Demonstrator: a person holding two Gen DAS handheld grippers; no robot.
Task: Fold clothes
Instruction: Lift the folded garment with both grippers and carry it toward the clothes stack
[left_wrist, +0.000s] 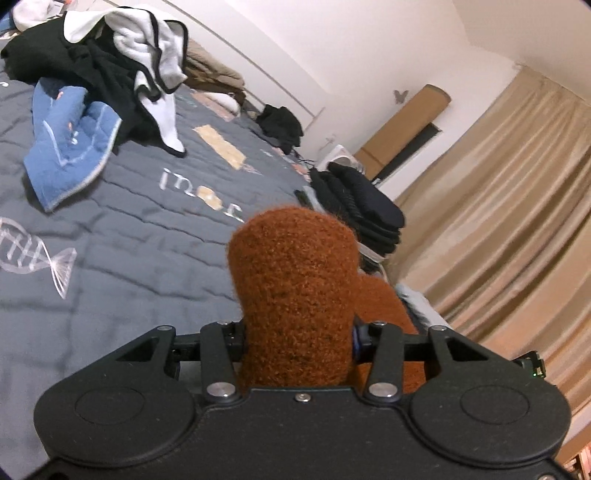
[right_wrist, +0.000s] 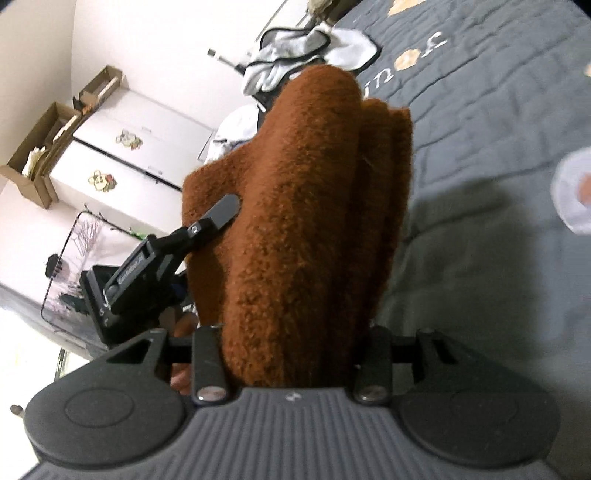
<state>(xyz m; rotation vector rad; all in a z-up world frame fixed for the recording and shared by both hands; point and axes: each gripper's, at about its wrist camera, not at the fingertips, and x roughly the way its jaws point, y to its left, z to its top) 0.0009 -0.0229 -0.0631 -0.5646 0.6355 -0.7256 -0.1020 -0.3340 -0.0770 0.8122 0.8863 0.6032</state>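
Observation:
A rust-brown fuzzy knit garment (left_wrist: 291, 266) is bunched into a thick folded roll and fills the middle of both wrist views. My left gripper (left_wrist: 295, 332) is shut on one end of it; the knit hides the fingertips. In the right wrist view the same garment (right_wrist: 306, 184) runs forward out of my right gripper (right_wrist: 291, 332), which is shut on it. There, one black finger of the left gripper (right_wrist: 221, 210) presses on the garment's left side. The roll hangs over the grey quilted bed (left_wrist: 129, 258).
A heap of black and white clothes (left_wrist: 110, 66) and a blue garment (left_wrist: 66, 147) lie at the bed's far end. Folded dark clothes (left_wrist: 362, 210) are stacked at the bed's edge by beige curtains (left_wrist: 498, 221). A white cabinet (right_wrist: 129, 147) stands left of the bed.

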